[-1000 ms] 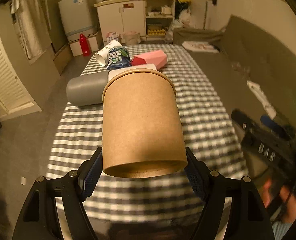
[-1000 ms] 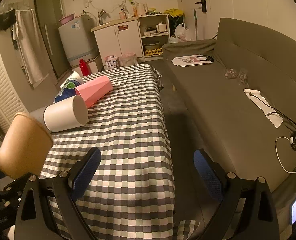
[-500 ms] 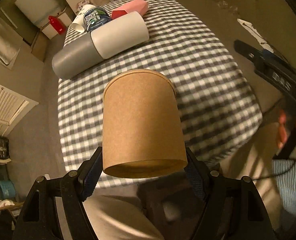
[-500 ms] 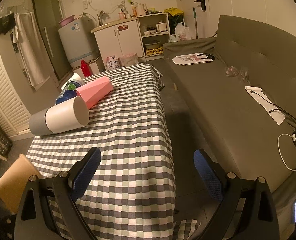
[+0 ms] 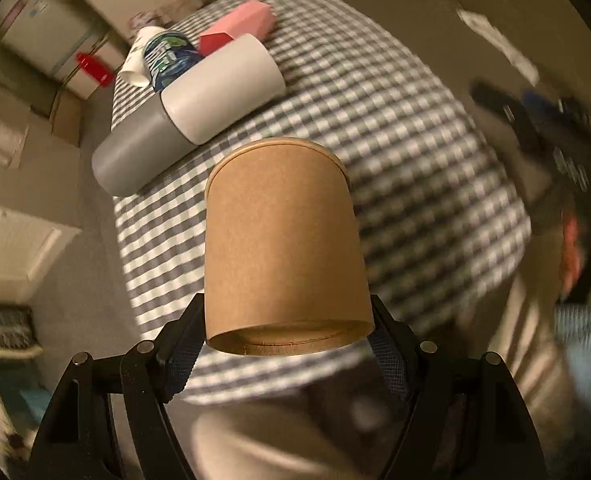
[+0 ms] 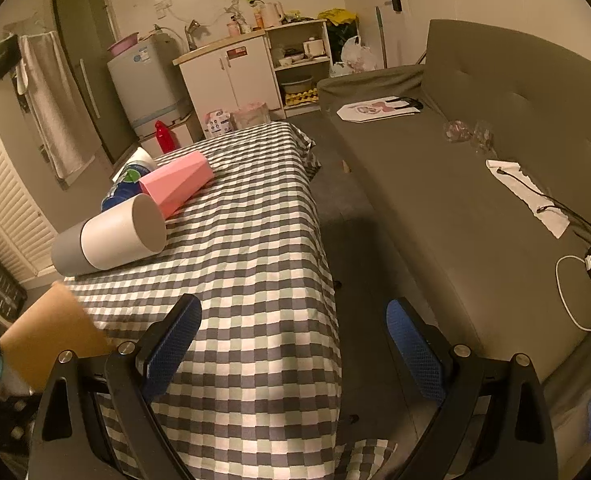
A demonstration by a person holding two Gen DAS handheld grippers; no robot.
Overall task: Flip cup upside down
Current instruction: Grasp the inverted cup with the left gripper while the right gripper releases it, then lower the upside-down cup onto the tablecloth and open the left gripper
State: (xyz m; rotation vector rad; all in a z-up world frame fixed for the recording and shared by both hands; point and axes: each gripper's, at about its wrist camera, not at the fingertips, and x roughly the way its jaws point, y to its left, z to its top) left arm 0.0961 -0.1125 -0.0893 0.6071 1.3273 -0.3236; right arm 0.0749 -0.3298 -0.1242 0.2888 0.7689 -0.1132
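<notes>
A brown paper cup [image 5: 283,248] is clamped between the fingers of my left gripper [image 5: 289,340]. Its base faces the camera and its rim points away, down toward the checked table [image 5: 395,128]. The cup is held in the air above the table's near edge. It also shows in the right wrist view [image 6: 51,340] at the lower left. My right gripper [image 6: 293,344] is open and empty, hovering over the near right part of the table [image 6: 255,248].
A grey-and-white cup [image 6: 111,240], a pink faceted cup [image 6: 177,182], a blue printed cup [image 6: 123,184] and a white paper cup [image 5: 139,60] lie on their sides at the table's far left. A grey sofa [image 6: 475,200] runs along the right. A person's legs [image 5: 275,436] are below.
The left gripper has tipped further down and pulled back with the cup, so the table's near edge and the person's legs now show. The right gripper has barely moved.
</notes>
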